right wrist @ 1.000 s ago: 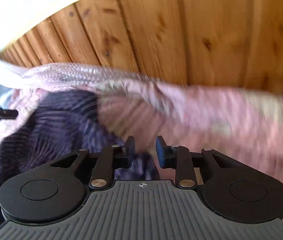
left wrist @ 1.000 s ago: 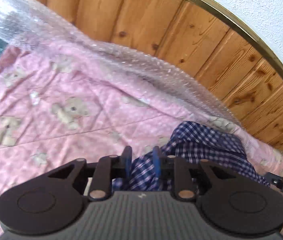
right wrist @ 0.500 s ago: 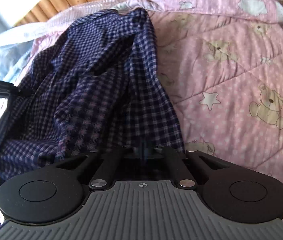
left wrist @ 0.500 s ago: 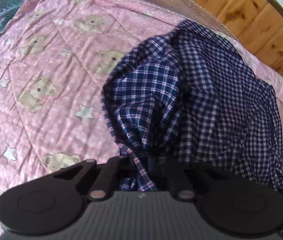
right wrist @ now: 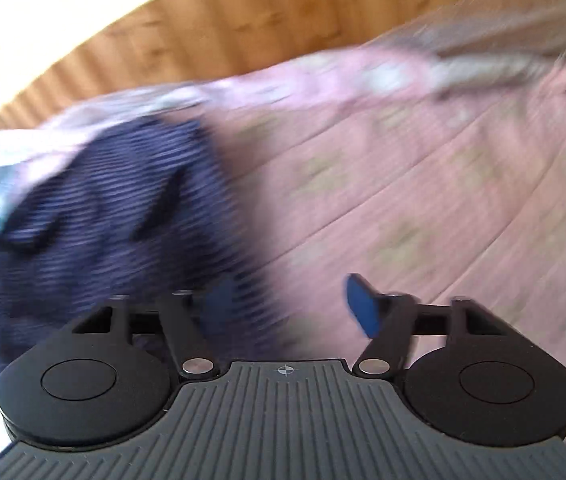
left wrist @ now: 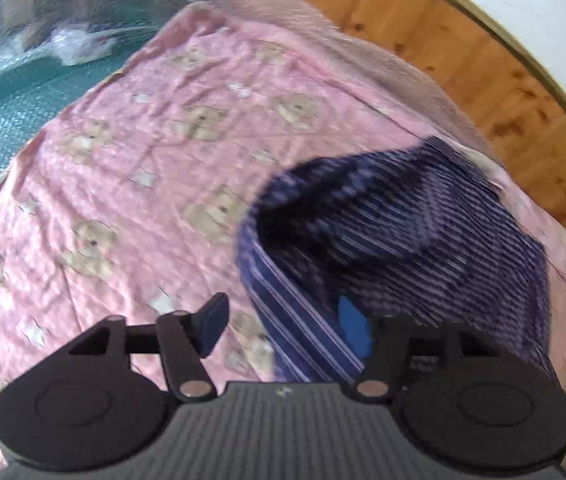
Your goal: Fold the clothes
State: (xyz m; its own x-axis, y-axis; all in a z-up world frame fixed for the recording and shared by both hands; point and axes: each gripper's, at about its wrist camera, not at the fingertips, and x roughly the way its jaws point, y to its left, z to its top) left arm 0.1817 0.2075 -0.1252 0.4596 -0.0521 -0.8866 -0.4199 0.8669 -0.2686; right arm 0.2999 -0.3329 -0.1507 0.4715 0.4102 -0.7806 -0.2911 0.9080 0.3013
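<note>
A navy checked shirt lies bunched on a pink teddy-bear quilt, blurred by motion. My left gripper is open; an edge of the shirt runs between its spread fingers and drapes over the right blue pad. In the right wrist view the same shirt sits to the left, spilling against the left finger. My right gripper is open too, its right blue pad over bare quilt.
Bubble wrap edges the quilt's far side, with a wooden panelled wall behind it. A teal surface lies beyond the quilt at far left. The wood wall also curves across the top of the right wrist view.
Half a second ago both grippers were shut on the shirt's cloth; now both have opened and let it go. Both views have swung and blurred, and the shirt has slumped onto the quilt.
</note>
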